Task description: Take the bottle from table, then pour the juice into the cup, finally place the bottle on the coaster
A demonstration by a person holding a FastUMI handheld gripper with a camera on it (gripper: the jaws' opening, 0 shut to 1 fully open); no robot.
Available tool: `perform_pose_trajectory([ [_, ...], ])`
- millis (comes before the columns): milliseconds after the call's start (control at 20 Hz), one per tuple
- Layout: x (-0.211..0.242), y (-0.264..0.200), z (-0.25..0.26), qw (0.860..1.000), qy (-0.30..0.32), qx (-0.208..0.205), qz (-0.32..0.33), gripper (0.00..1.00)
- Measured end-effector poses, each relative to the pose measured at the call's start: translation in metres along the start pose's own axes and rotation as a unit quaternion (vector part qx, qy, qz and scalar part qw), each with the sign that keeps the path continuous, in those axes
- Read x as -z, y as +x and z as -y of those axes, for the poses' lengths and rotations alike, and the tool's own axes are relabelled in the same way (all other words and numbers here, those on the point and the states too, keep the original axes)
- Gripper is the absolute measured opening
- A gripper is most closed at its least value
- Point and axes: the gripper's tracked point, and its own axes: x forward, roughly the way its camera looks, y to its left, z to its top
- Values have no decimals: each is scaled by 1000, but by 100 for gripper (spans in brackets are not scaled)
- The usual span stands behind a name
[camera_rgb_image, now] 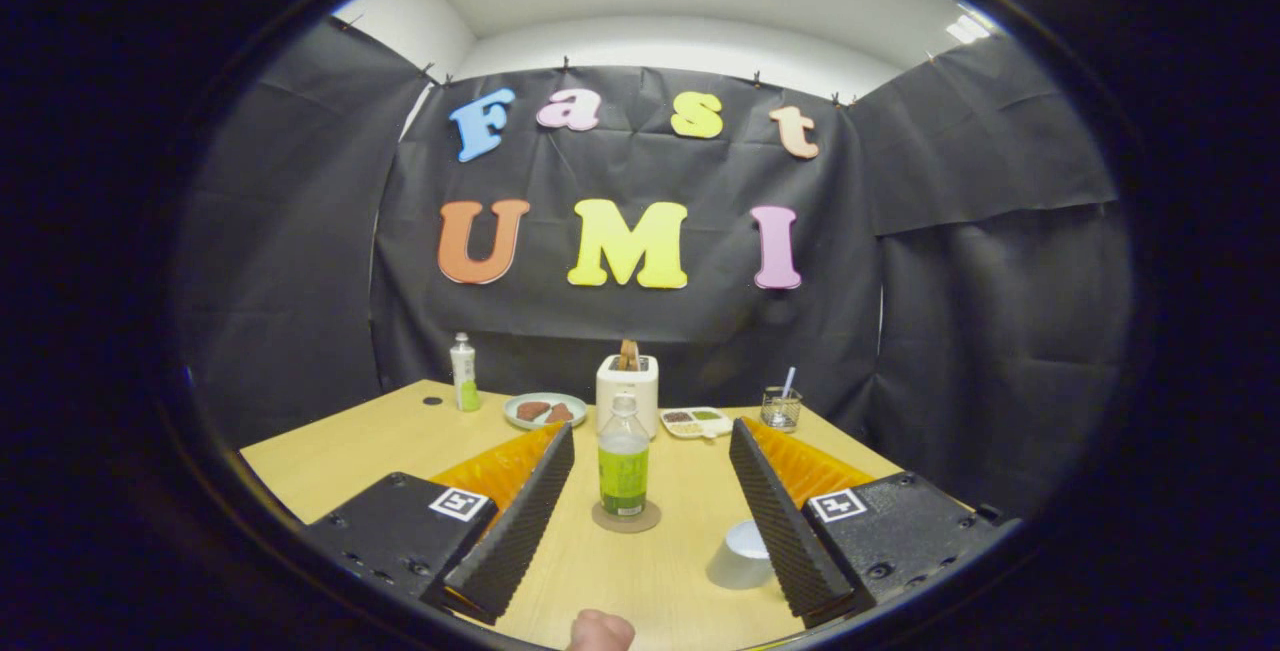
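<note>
— Standing upright, was it, that clear plastic bottle of green juice [623, 466]?

— It was. Its long axis ran straight up from the tabletop [350, 451], white cap on top, green label round the lower half. It stood on the round brown coaster [626, 517], which showed as a thin flat disc all round its base.

— And the tongs [652, 521]?

— Spread wide, gripping nothing. The bottle sat between the two fingers, a little ahead of their tips and apart from both. Each finger had a black ribbed pad on its inner face, an orange ridged body behind, and a black block bearing a square marker.

— Where was the cup?

— The pale, smooth cup [741, 554] sat just beside the right finger's inner face, partly hidden by it, nearer than the bottle. I could not tell whether it touched the finger.

— Any hand to be seen?

— Just a fingertip [600, 630] at the near end, between the two fingers.

— The rest?

— Beyond the bottle stood a white boxy toaster [627, 386] with something brown in its slot. Left of that lay a pale round plate [545, 411] with brown pieces, and farther left another slim white and green bottle [464, 374], also upright. To the right were a white divided tray [694, 421] and a clear glass with a straw [780, 405]. The tabletop was light wood, smooth.
</note>
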Motion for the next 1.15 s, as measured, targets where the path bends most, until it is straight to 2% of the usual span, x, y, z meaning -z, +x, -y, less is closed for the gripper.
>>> perform_pose_trajectory([
  [400,6,-42,0,1000,3,-13,13,100],
  [600,15,-51,-8,999,9,-27,17,100],
  [1150,19,-60,-3,1000,3,-24,15,100],
])
